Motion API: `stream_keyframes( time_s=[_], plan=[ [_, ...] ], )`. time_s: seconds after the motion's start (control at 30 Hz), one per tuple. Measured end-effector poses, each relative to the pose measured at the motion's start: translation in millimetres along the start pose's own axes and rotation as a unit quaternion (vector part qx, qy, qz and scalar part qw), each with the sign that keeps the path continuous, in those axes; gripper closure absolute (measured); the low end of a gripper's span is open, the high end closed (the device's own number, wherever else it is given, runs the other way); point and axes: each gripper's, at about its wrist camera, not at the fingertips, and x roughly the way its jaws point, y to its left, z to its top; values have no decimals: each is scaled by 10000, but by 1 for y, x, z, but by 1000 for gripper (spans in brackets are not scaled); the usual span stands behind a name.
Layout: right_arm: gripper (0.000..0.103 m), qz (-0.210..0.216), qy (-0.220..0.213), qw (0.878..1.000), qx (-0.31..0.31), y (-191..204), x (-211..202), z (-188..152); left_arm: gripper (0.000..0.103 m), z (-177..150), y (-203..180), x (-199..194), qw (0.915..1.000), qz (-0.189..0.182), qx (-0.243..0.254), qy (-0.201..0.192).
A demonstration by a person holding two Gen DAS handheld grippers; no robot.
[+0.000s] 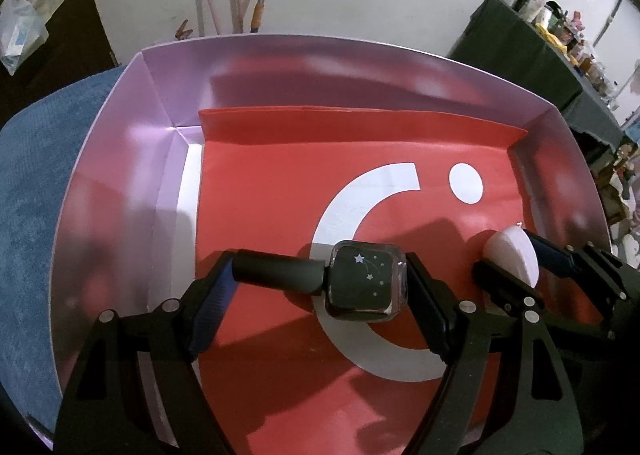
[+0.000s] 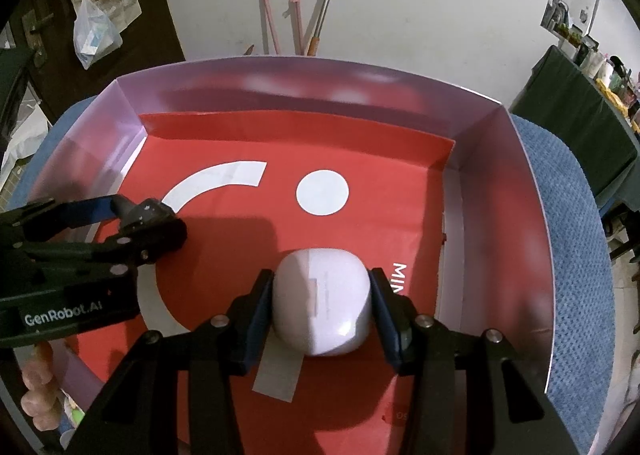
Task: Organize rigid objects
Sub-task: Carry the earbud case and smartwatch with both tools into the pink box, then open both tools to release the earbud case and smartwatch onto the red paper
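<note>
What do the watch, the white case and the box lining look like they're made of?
Watch: dark glassy face under a clear, shiny bumper, likely hard plastic; its strap looks matte, probably silicone rubber.
White case: smooth, glossy shell with a highlight spot, likely moulded plastic.
Box: thin folded walls with sharp creases, likely coated card; the red liner looks like printed paper or card.
</note>
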Motion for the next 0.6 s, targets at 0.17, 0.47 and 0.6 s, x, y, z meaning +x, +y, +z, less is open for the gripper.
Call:
stream_keyframes(
  time_s=[0.17,0.47,0.6],
  plan=[
    [45,76,-11,10000,64,-4,-4,0,23,-2,4,-2,10000,-10,-34,-32],
    [41,57,-203,9998,-67,1,-26,-8,22,-7,-6,-12,9996,179,116,-167],
    [37,107,-300,9994,-102,4,-38,-11,22,-8,-8,-20,9994,199,169,-245]
  ],
)
